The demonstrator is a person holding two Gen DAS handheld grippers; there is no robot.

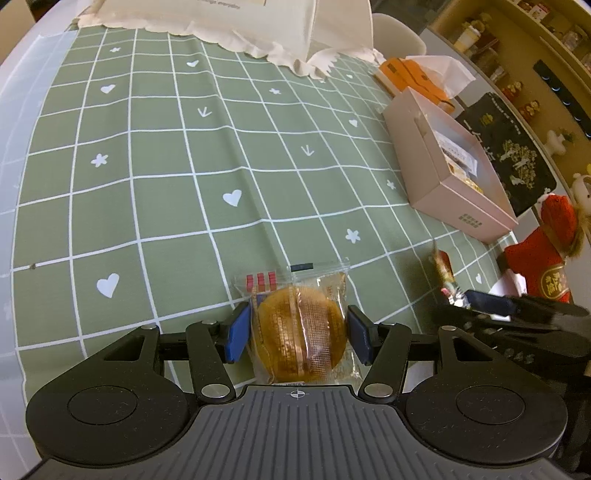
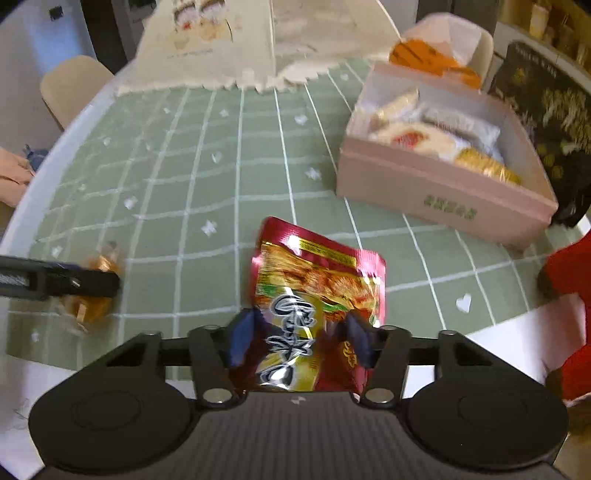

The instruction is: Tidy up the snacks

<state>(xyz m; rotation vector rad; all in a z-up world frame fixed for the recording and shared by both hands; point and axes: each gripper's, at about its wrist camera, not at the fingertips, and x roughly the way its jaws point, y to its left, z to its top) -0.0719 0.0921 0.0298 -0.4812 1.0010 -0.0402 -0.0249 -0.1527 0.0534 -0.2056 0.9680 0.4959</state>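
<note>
Left wrist view: the left gripper [image 1: 299, 328] has its jaws closed on a wrapped round cake [image 1: 301, 328] near the desk [image 1: 166, 166] edge; the pink box [image 1: 458, 206] sits far right.
Right wrist view: the right gripper [image 2: 301, 339] jaws clamp a red snack packet [image 2: 317, 295], lifted off the desk; the pink box, already holding snacks, is far right.

Green checked cloth [image 1: 155, 192] spread over the white tabletop [image 2: 22, 221], and on it a pink open box [image 1: 461, 218] of snacks at the right, a big white paper bag [image 1: 236, 18] at the far edge, an orange pack [image 1: 410, 74] behind the box
</note>
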